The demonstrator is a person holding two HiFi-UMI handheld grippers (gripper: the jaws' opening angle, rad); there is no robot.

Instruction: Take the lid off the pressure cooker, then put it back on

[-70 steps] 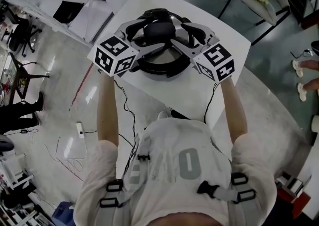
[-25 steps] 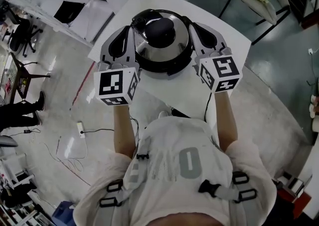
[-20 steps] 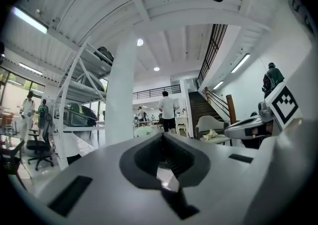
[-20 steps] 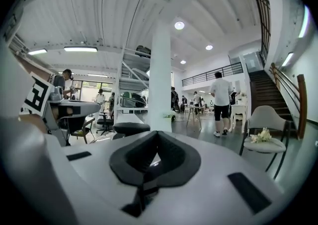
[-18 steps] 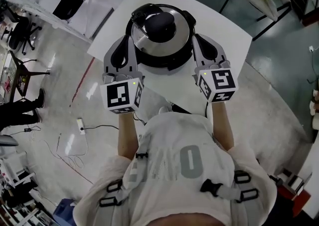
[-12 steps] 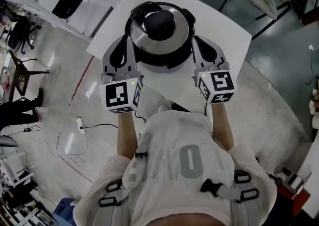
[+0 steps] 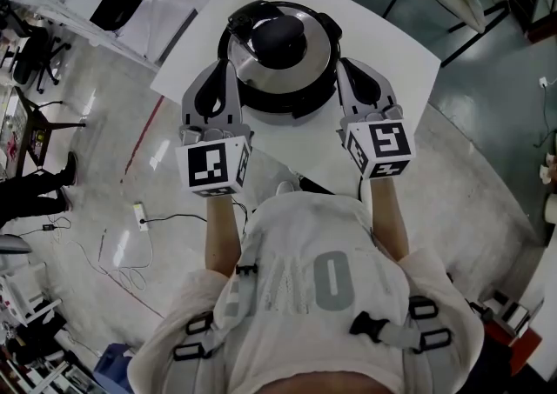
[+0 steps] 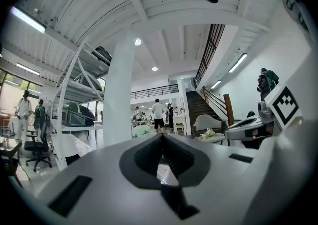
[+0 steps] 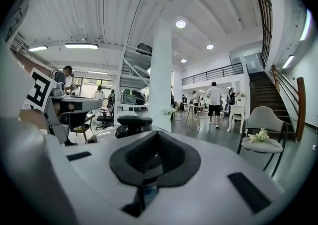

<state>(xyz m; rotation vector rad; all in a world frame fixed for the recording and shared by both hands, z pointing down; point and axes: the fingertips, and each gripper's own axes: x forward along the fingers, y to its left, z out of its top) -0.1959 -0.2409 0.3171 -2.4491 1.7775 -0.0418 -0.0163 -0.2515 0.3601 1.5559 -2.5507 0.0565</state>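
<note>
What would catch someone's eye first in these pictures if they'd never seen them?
The pressure cooker stands out, its shiny lid and black knob in place, on the white table in the upper middle of the head view. The left gripper and right gripper flank it, both shut on nothing.

lid (image 7: 302,64) on pressure cooker (image 7: 287,110) | pressure cooker on table (image 7: 387,49)

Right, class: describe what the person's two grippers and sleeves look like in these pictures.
Both the left gripper and right gripper have pale grey, tapering shells with black ribbed pads. Each carries a white cube printed with black square markers. The person wears a light grey short-sleeved top under dark-buckled straps.
</note>
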